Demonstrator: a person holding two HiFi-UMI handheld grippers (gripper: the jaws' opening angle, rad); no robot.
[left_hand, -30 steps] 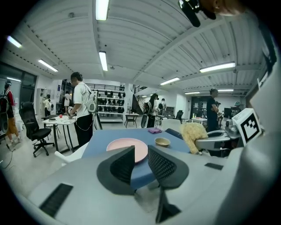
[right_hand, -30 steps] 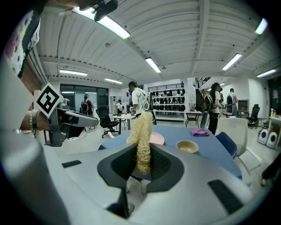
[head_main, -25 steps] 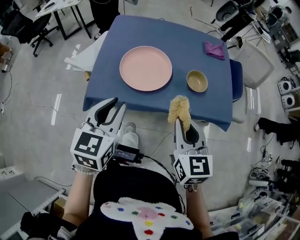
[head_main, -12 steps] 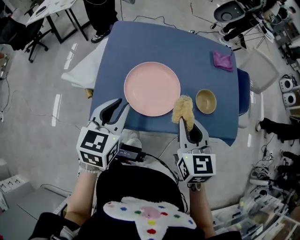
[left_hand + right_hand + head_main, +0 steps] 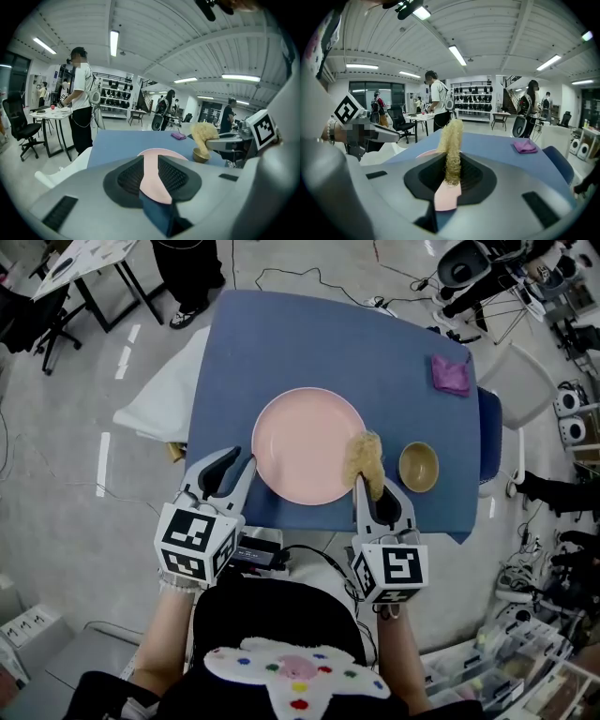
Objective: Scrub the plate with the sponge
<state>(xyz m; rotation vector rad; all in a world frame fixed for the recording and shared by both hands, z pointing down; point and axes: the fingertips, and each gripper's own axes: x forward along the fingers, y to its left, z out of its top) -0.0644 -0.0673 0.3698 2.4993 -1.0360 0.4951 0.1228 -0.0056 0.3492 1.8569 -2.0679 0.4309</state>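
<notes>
My right gripper (image 5: 372, 486) is clamped on the sponge (image 5: 364, 457), a yellow fibrous wad sticking out past the jaw tips. In the right gripper view it is pinched tight between both jaws and stands up out of the gap. In the head view the sponge lies over the right rim of the plate (image 5: 300, 442), on the side toward the bowl (image 5: 419, 466). I cannot tell if it touches the plate or hangs just above it.

The plate is pink and round and lies flat on the blue table (image 5: 281, 334), about mid-width and closer to the near edge than the far edge. The bowl is small, tan and upright, just right of the plate and near the right edge, with a thin strip of blue between the two rims. A purple cloth (image 5: 450, 374) lies crumpled by the far right corner, well apart from the rest.

My left gripper (image 5: 234, 460) is open, jaws spread; in the left gripper view only the plate's near rim and the table edge show through the gap. Its tips are at the table's near edge, just beside the plate's near-left rim, with no contact visible. The marker cubes (image 5: 195, 542) of both grippers are off the table, on my side of the near edge.

In the left gripper view a person (image 5: 82, 101) stands by a white table (image 5: 49, 112) beyond the far left corner
</notes>
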